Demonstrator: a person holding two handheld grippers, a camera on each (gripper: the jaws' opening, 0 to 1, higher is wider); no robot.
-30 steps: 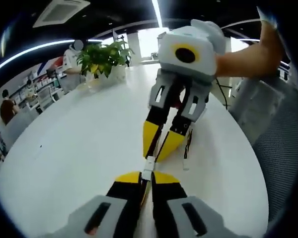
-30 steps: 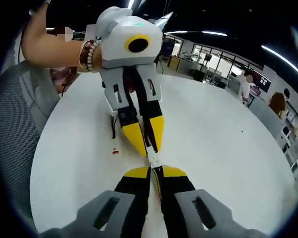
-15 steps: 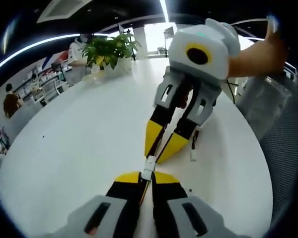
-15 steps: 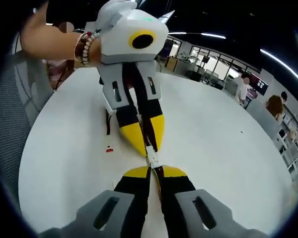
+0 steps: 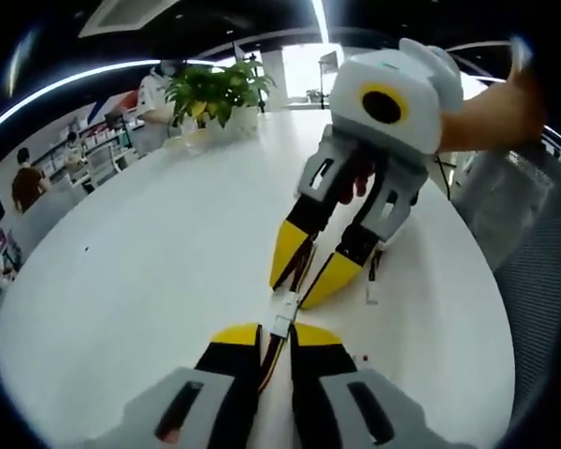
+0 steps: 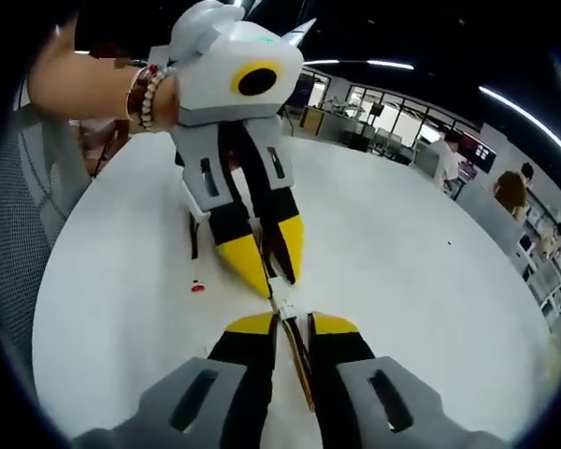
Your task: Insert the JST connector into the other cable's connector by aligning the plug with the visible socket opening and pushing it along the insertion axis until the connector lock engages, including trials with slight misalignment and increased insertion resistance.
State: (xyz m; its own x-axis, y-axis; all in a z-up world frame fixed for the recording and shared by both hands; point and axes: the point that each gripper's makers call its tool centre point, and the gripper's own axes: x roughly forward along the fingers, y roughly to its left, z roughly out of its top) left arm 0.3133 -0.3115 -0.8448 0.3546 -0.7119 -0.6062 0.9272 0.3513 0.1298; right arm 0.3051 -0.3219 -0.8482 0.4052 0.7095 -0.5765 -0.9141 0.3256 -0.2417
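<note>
- At the lower middle of the left gripper view, the left tongs [image 5: 279, 334] stand nearly together, clamped on a small white connector [image 5: 282, 318] whose wires run back between them.
- Just above it, the right tongs [image 5: 304, 286] come down from the upper right, pinched on their own cable; its plug is too small to make out there.
- In the right gripper view, the right tongs [image 6: 292, 325] close on thin wires, and the white connector [image 6: 280, 291] sits between them and the left tongs [image 6: 273, 277], over the white counter [image 6: 402, 281].
- The connector looks light, small and rigid, with thin, limp wires; likely fragile under side load.
- The best hold seems to be on the plastic housing, near the mating end, not the wires.
</note>
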